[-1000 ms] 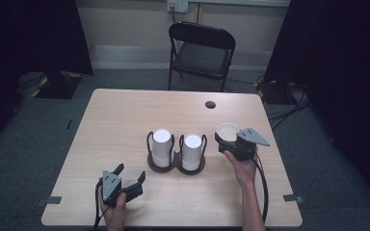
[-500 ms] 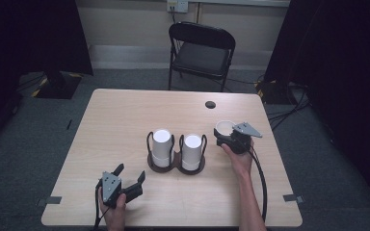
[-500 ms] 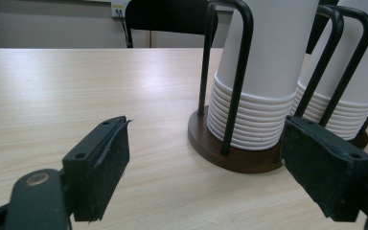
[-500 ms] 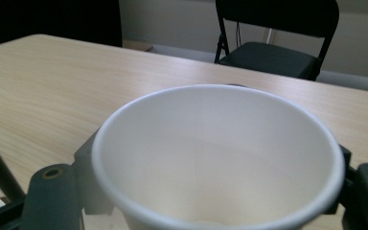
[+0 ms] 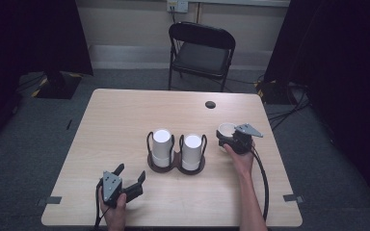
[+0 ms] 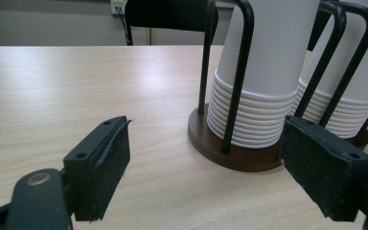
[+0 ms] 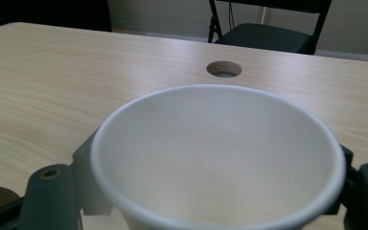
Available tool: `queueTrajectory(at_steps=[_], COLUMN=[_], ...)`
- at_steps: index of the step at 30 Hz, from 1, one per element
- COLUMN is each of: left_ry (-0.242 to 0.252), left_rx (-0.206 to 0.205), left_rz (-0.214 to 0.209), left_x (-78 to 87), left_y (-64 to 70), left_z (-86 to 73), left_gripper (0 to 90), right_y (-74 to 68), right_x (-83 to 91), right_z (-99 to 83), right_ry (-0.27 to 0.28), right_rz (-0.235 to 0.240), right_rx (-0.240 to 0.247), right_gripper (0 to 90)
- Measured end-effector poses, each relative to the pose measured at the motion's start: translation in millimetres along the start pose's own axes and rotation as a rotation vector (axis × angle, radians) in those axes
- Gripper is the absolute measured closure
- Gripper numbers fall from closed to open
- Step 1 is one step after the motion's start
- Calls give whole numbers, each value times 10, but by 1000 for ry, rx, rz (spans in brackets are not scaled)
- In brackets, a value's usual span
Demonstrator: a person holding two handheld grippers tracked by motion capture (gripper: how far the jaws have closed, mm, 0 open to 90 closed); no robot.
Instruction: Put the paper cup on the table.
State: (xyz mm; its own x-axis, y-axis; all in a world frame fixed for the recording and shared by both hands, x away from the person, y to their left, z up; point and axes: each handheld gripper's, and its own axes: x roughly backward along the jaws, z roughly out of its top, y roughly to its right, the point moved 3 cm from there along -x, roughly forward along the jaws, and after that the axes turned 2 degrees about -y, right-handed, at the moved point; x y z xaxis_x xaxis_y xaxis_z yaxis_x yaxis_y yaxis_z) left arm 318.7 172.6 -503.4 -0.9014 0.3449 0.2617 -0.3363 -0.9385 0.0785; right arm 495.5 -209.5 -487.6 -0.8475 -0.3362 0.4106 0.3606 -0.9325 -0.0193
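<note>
We see even overhead light on the table (image 5: 125,125), with dark curtained sides and soft, short shadows. The high view is slightly soft and grainy. A pale sheen lies on the wood in both gripper views. The white cup (image 7: 220,158) is near and blurred, and its rim is washed out. The chair (image 7: 268,36) behind is out of focus.

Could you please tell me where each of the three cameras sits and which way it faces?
High view: above the person's side, looking forward and down on the table; both forearms show.
Left gripper view: on the left hand-held gripper, low, facing the cup holder; open jaws show.
Right gripper view: on the right hand-held gripper, facing the chair; its jaws clasp a paper cup.
Shared: the cable hole.
</note>
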Motion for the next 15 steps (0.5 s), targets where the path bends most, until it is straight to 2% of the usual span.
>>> queueTrajectory(at_steps=[5,9,15], left_ry=[11,18,32], left_rx=[-5,-3,-11], left_rz=[1,-3,-2], left_x=[6,12,26], left_y=[13,17,18], left_z=[-1,-3,-5], left_gripper=[179,180,180], right_y=[-5,22,7], right_x=[34,84,128], right_z=[-59,-87,-106], right_ry=[21,8,-23], right_rz=[7,11,7], right_rx=[-15,-29,-12], right_gripper=[229,227,220])
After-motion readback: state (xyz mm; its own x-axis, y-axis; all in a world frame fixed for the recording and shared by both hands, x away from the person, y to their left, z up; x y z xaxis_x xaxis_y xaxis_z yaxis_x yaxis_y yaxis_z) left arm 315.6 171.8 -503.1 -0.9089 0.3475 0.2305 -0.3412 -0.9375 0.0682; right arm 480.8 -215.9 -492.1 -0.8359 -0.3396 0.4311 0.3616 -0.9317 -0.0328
